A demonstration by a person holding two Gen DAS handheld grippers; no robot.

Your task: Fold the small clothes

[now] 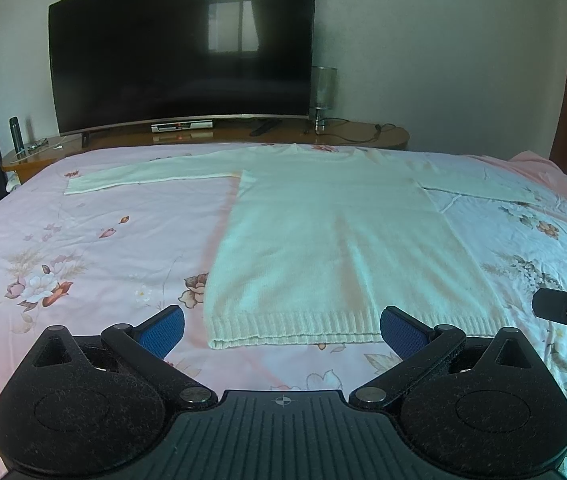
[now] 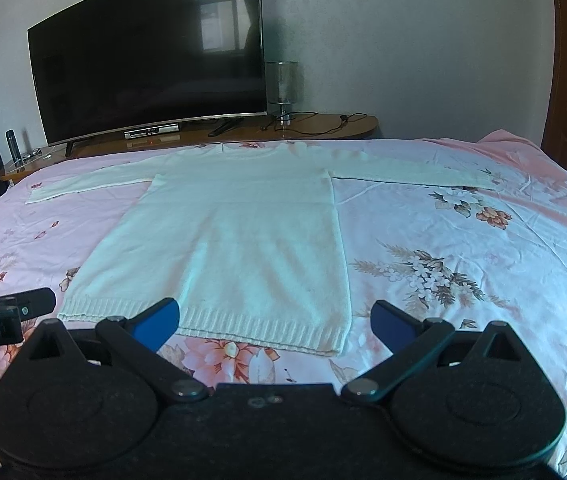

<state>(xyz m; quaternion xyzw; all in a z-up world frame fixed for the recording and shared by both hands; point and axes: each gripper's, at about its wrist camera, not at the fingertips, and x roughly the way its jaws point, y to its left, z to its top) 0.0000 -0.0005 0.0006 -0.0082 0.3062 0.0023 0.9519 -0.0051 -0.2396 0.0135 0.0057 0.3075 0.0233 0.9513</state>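
Bedsheet [image 1: 95, 248] is pink cotton with a floral print, and flat on it lies a cream knit sweater [image 1: 331, 240], sleeves out to both sides, ribbed hem nearest the cameras. Left gripper [image 1: 282, 330] hovers just short of that hem, blue textured pads spread wide, nothing in them. Right gripper [image 2: 274, 326] is the same near the hem's right corner, wide apart and holding nothing.

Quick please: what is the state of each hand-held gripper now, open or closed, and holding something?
Left hand-held gripper: open, holding nothing, above the sweater hem.
Right hand-held gripper: open, holding nothing.
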